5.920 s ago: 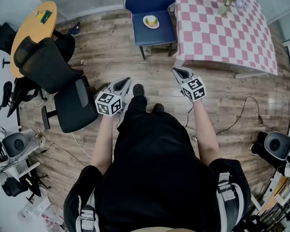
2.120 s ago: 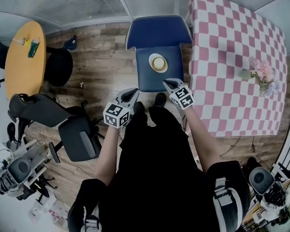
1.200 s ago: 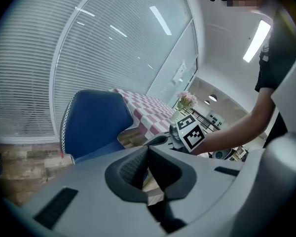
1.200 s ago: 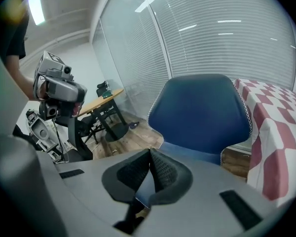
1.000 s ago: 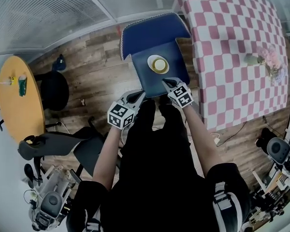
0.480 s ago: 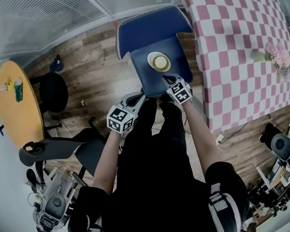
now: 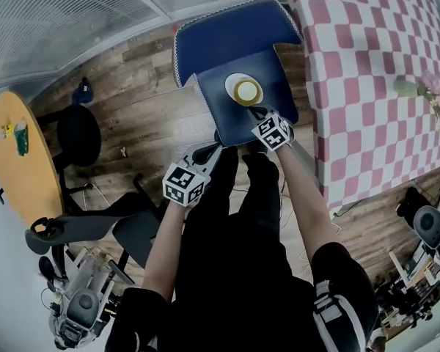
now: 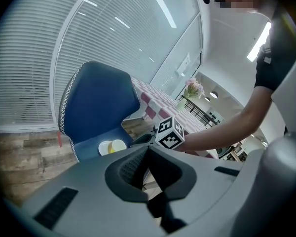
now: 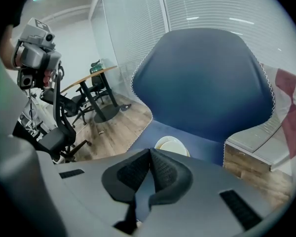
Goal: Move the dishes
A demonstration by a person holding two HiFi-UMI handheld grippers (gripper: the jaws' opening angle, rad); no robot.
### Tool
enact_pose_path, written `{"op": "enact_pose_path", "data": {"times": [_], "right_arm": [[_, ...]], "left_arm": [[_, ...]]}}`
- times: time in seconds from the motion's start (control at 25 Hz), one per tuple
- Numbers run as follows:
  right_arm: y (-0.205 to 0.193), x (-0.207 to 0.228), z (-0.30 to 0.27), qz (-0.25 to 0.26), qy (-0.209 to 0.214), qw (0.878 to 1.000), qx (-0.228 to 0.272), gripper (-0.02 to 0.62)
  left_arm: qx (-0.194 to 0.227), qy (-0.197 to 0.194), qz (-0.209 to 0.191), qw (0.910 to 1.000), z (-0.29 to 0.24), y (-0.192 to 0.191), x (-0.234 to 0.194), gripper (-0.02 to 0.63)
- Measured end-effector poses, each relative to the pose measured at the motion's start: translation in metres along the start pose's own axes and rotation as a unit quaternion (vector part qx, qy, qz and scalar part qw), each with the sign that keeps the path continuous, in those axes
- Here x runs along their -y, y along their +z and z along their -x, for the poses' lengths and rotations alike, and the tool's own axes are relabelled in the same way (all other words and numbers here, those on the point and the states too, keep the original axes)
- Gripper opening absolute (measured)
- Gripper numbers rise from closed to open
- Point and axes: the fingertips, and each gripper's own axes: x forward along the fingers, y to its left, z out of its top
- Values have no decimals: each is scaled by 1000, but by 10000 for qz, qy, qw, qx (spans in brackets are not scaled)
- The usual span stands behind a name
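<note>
Wood floor point(image 7: 150, 86) fills the head view. At its far left stands a round yellow table point(image 7: 18, 174) with a small green item point(image 7: 20, 127) near its far edge. Black office chairs point(image 7: 81, 134) stand just beside that table.

The left gripper point(image 7: 205, 152) is held over the floor, short of the front left corner of the blue chair point(image 7: 227, 31). In the left gripper view its jaws meet at the tips with nothing between them, so the claw is closed and empty.

The dishes sit on the chair's seat point(image 7: 216, 119), about midway between its side edges and nearer the backrest than the front edge. They are a white plate point(image 7: 233, 85) with a yellow cup point(image 7: 247, 92) standing on it.

The right gripper point(image 7: 258, 113) hangs over the front half of the seat, pointing steeply down at the near rim of the plate. In the right gripper view its ribbed pads point(image 9: 163, 169) are pressed together, empty, and the plate lies just beyond the tips; whether they touch it cannot be told.

A table with a pink-and-white checked cloth point(image 7: 367, 72) stands right beside the chair. A vase of pale flowers point(image 7: 433, 92) stands near its right edge.
</note>
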Motion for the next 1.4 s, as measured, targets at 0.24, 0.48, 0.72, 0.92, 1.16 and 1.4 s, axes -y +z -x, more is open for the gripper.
{"op": "enact_pose_path", "data": {"times": [0.24,0.48,0.72,0.92,1.16,1.4], "right_arm": [[-9,13,-29,46,-117,9999,-5,34],[-20,26,-56,310,-263,9990,-168,68],[-29,30,-83,657,-199,9969,-374,86],[-38,32,-103,1104,-217,9918,-606,89],[-50,32,-122,1914,-324,9754,-1044,89],[-53,34,-131,2225,-450,9659,-1245,48]], "left_arm": [[-18,69,135,9999,-13,-11,-17,21],[-81,59,182,9998,-25,-19,-28,21],[-173,40,181,9997,-37,-27,-40,21],[-221,48,200,9995,-43,-34,-48,21],[-293,65,215,9993,-41,-40,-53,21],[-317,76,230,9992,-40,-42,-59,21]]}}
